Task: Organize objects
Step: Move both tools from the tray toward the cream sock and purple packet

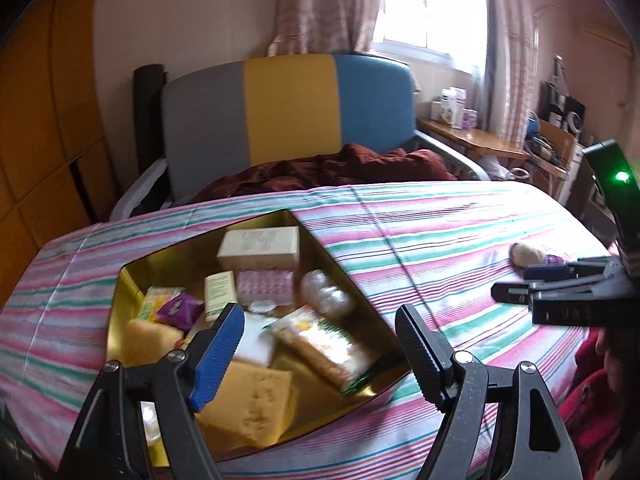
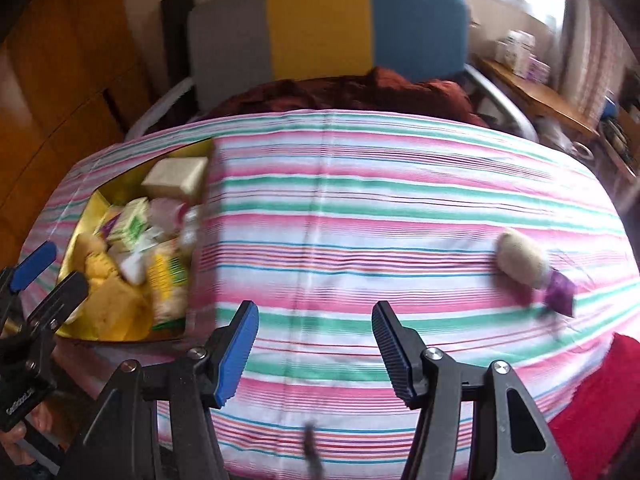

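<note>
Blue-padded black fingers of the left gripper (image 1: 320,320) stand spread with nothing between them, poised above the gold rectangular tin (image 1: 124,280), which is crowded with yellow sponges, a cream carton, a pink blister pack and a green-and-yellow packet. Both fingers of the right gripper (image 2: 314,320) are likewise parted and empty over the pink, green and white striped cloth (image 2: 360,200).

Off to its right lies the remaining loose item, a beige fuzzy oval lump (image 2: 522,260) touching a small purple wrapper (image 2: 560,292); blur makes it hard to identify.

To finish well, the right gripper should probably straddle the lump's narrow axis, closing gently.

No lettering on any pack is legible.
</note>
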The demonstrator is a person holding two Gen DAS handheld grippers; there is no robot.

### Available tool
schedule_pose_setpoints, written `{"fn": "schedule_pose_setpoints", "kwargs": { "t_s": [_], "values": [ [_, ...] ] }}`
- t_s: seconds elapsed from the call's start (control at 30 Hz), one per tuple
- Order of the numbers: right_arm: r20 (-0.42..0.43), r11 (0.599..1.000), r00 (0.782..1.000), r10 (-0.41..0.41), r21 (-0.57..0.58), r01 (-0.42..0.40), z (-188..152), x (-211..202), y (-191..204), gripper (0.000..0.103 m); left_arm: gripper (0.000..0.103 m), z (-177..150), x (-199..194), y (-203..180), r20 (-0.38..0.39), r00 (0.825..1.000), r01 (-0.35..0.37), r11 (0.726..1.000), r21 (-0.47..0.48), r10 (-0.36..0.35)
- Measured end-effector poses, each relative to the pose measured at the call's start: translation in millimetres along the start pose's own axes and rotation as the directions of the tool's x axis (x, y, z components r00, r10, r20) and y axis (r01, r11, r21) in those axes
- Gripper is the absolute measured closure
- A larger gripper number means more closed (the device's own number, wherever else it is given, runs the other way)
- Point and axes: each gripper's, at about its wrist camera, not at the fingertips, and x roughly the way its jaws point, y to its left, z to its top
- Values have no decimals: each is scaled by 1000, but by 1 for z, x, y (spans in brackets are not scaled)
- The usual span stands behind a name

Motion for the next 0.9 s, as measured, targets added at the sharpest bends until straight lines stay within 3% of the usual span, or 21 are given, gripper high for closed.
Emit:
{"fn": "schedule_pose_setpoints", "kwargs": {
  "t_s": [0.2,0.37,0.77,0.9],
  "values": [
    [-8,990,997,-78,121,78,8,-6,-59,43,24,8,8,-24,-5,999,48,998,45,-48],
    [-30,959,992,-120,255,123,9,-9,-115,43,24,17,14,-43,-4,997,82,994,75,-82],
    [-50,840,979,-196,507,194,9,-2,-227,43,22,29,40,-96,-45,987,156,976,154,-151],
    [-13,789,985,-172,597,146,-4,9,-253,43,22,29,52,-112,-79,983,176,968,178,-164]
  ]
}}
